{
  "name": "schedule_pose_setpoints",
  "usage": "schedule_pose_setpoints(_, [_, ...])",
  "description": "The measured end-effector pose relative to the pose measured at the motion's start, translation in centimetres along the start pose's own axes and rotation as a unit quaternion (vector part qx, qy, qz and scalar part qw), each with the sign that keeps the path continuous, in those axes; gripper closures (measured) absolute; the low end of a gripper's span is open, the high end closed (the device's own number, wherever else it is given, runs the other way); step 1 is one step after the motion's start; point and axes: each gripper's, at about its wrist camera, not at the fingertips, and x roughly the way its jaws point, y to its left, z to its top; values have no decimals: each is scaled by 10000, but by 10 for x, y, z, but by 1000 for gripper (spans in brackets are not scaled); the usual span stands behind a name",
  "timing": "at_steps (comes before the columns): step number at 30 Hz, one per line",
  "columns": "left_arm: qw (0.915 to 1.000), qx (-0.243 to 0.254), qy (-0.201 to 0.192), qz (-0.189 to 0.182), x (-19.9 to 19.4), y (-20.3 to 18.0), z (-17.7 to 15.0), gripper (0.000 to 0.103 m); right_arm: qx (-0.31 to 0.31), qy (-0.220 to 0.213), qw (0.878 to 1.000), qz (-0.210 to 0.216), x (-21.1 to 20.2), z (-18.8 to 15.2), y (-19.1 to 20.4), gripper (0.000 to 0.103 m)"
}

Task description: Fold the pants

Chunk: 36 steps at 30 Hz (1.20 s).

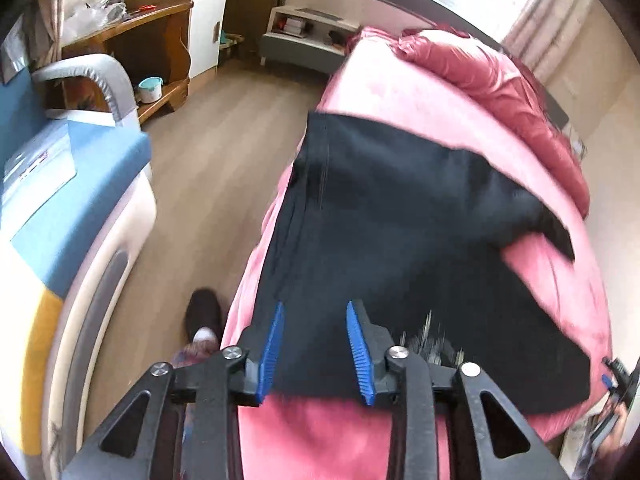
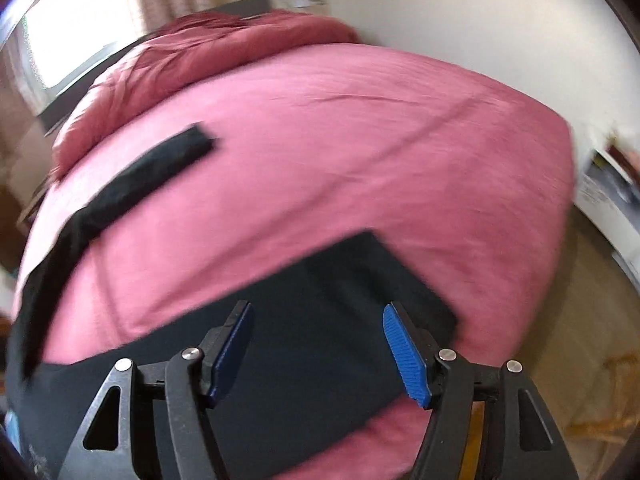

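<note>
Black pants (image 1: 400,240) lie spread on the pink bed (image 1: 460,128), mostly flat, along the bed's left edge where it meets the floor (image 1: 224,152). In the left wrist view the left gripper (image 1: 316,350) sits over the near end of the pants, blue pads (image 1: 272,354) spread apart w/ dark fabric showing between them; nothing pinched, and contact w/ the cloth can't be told. A flap of the pants sticks out toward the bed's right side, tip lying on the pink sheet. Rumpled darker-red quilt (image 1: 492,80) is bunched at the far end of the bed, well apart from the pants. In the right wrist view the right gripper (image 2: 320,352) is also spread wide, pads (image 2: 406,354) open over a squarish end of the pants (image 2: 320,300) near the bed's near edge, not gripping anything. One leg runs as a narrow black strip diagonally up toward the far left of the bed, lying flat on the sheet. Both frames are motion-blurred. Left of the bed: blue sofa (image 1: 60,168), a dark slipper (image 1: 204,312) on the floor just beside the bed edge.
</note>
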Motion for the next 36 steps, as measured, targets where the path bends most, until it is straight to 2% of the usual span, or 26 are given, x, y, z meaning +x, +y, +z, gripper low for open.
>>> schedule_pose_setpoints(5, [9999,-77,-59,-76,37,-6,61,61,-773,202,9947,642,16,-1,90,33])
schedule_pose_setpoints(7, [9997,-192,44,-126,59,-6,86,47,-1084,306,9899,860,24,-4,127,33])
schedule_pose_setpoints(9, [9993,-332,126,-148,75,-1,102,44,-1272,404,9855,1045,29,-6,153,32])
schedule_pose_setpoints(11, [9987,-383,248,-222,94,-3,119,44,-1512,484,9801,1188,36,-8,182,32])
schedule_pose_setpoints(18, [9982,-518,281,60,152,-12,174,44,-1996,695,9668,1436,61,-1,250,31])
schedule_pose_setpoints(25, [9950,-837,550,14,211,-14,206,44,-2347,713,9575,1520,82,25,303,31])
schedule_pose_setpoints(30, [9944,-784,708,91,236,-18,216,44,-2511,586,9512,1697,95,52,353,31])
schedule_pose_setpoints(32, [9954,-683,662,79,236,-21,216,53,-2597,539,9484,1738,103,62,379,31])
schedule_pose_setpoints(34, [9974,-473,534,95,232,-26,218,69,-2685,446,9463,1747,112,75,407,31])
schedule_pose_setpoints(36, [9988,-279,380,157,226,-30,218,81,-2744,437,9442,1766,121,84,432,32])
